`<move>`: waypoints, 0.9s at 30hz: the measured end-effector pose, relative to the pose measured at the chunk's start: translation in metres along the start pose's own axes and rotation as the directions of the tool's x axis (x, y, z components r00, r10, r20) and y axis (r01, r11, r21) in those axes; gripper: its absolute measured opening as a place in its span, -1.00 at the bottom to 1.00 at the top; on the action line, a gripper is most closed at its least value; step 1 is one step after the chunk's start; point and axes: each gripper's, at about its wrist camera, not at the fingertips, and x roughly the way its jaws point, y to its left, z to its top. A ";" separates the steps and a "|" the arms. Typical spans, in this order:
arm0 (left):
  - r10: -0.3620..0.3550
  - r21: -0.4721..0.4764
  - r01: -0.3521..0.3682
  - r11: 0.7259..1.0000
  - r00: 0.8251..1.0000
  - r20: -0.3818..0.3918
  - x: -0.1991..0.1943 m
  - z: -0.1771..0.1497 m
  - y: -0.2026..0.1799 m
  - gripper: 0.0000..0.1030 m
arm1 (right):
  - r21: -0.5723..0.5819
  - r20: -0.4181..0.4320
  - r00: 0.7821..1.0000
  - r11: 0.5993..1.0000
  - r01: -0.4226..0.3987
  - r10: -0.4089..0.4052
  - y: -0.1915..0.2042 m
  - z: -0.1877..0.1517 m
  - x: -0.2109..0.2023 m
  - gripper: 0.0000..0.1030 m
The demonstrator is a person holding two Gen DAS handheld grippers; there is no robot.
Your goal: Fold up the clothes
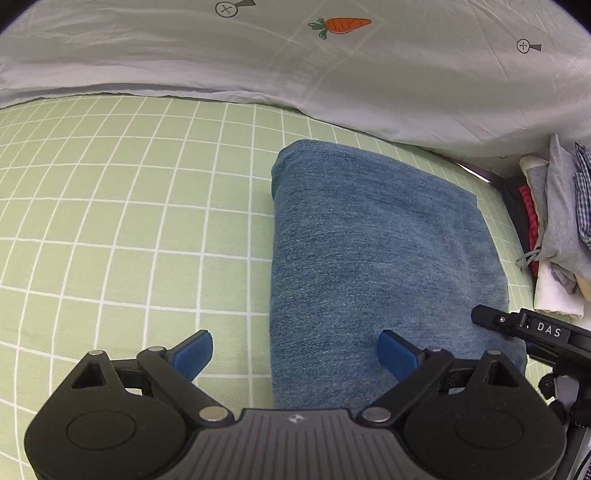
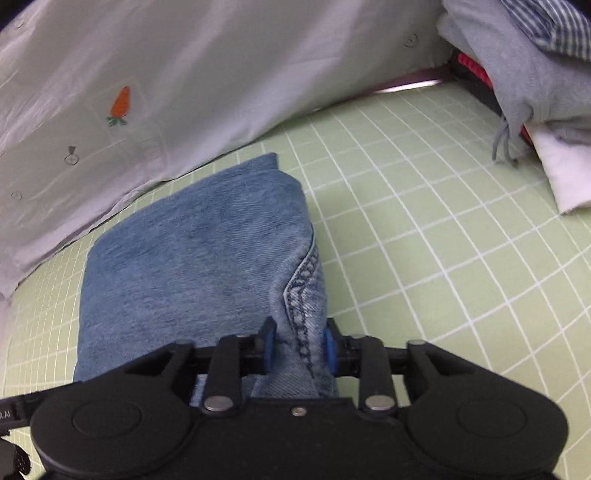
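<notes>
The folded jeans [image 1: 376, 266] lie as a thick blue denim bundle on the bed sheet [image 1: 110, 221], which is pale green with a white grid. Beyond them, a grey quilt [image 1: 258, 62] printed with a carrot [image 1: 341, 25] runs along the far side of the bed.

The left gripper [image 1: 295, 350] hovers over the near left edge of the jeans with its fingers spread wide and nothing between them. One blue pad sits over the green sheet; the other pad [image 1: 397, 354] is above the denim. I cannot tell whether it touches the cloth.

The right gripper [image 2: 297, 349] is closed tight on the near right edge of the jeans [image 2: 192, 266], its blue fingers [image 2: 269, 350] pinching a raised ridge of denim where a stitched seam [image 2: 303, 291] shows. The tip of this gripper also pokes into the left wrist view at the lower right.

At the right end of the bed a pile of clothes [image 2: 532, 81] sits well apart from the jeans: grey fabric with a drawstring, a blue checked piece, something white underneath and a bit of red.
</notes>
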 end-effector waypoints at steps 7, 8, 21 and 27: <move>-0.090 -0.107 0.083 0.991 0.994 -0.062 0.031 0.010 0.006 0.89 | 0.059 -0.044 0.986 0.986 -0.158 0.160 -0.021 -0.004 0.024 0.70; -0.095 -0.112 0.088 0.990 0.993 -0.065 0.034 0.011 0.004 0.89 | 0.067 -0.043 0.983 0.982 -0.178 0.181 -0.022 -0.004 0.026 0.71; -0.157 -0.073 0.156 0.985 0.988 -0.006 -0.019 -0.017 -0.022 -0.39 | 0.086 -0.038 0.926 0.924 -0.372 0.376 -0.024 -0.019 -0.010 -0.49; -0.211 -0.070 0.213 0.975 0.977 0.036 -0.075 -0.080 -0.015 -0.40 | 0.058 0.008 0.941 0.939 -0.339 0.339 -0.012 -0.073 -0.079 -0.51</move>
